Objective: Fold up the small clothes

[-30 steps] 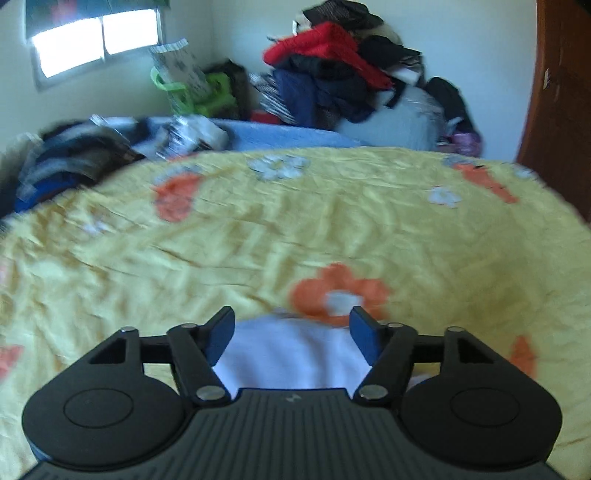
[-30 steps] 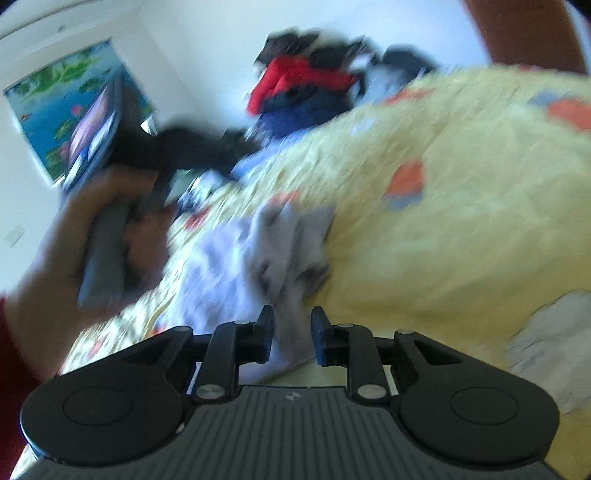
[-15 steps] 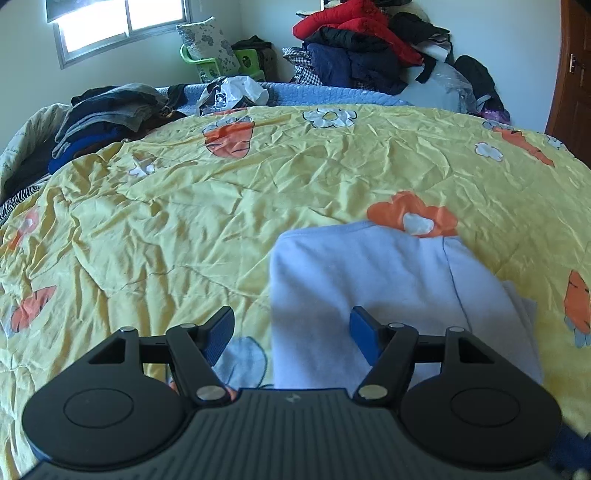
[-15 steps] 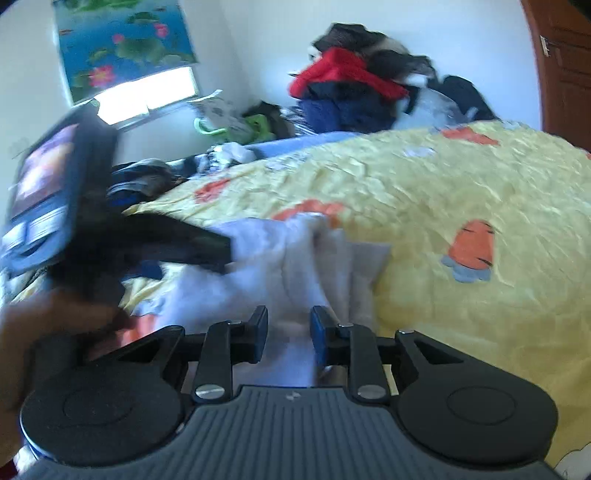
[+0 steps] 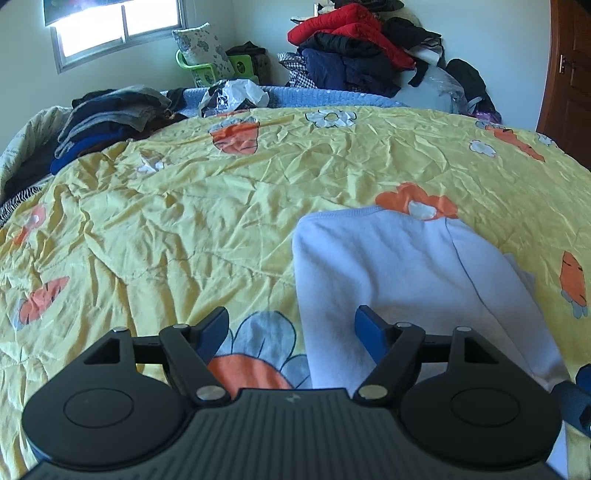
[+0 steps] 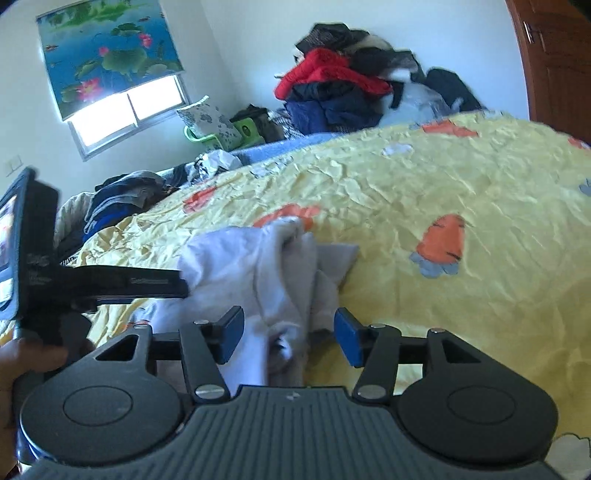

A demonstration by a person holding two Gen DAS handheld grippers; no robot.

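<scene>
Lying on the yellow bedspread (image 5: 184, 229), the pale garment (image 5: 388, 266) sits right at the fingertips of both grippers. From the left wrist view, the left gripper (image 5: 291, 328) has its jaws spread wide and grips nothing; the garment's near left edge runs up between the two blue pads, so the right pad is over cloth and the left pad (image 5: 216, 325) is over a printed flower on the bedspread. From the right wrist view, the right gripper (image 6: 289, 334) is also spread wide, empty, with a rumpled fold of the garment (image 6: 258, 266) rising between its pads; whether the pads touch the cloth cannot be told.

Seen from the left, the garment looks smooth and flat, a whitish-lavender panel with a rounded far left corner and a thin seam line running down its right part. Seen from the right, its right side is bunched, with grey layers poking out toward a carrot print.

At the left of the right wrist view, a hand (image 6: 22, 363) holds the other gripper's handle, its black bar reaching to the garment's edge.

Farther off, folded dark clothes (image 5: 107, 118) lie at the bed's far left. Beyond the bed, a heap of red and navy clothes (image 5: 351, 44) is stacked against the wall, beside a window (image 5: 114, 26).
</scene>
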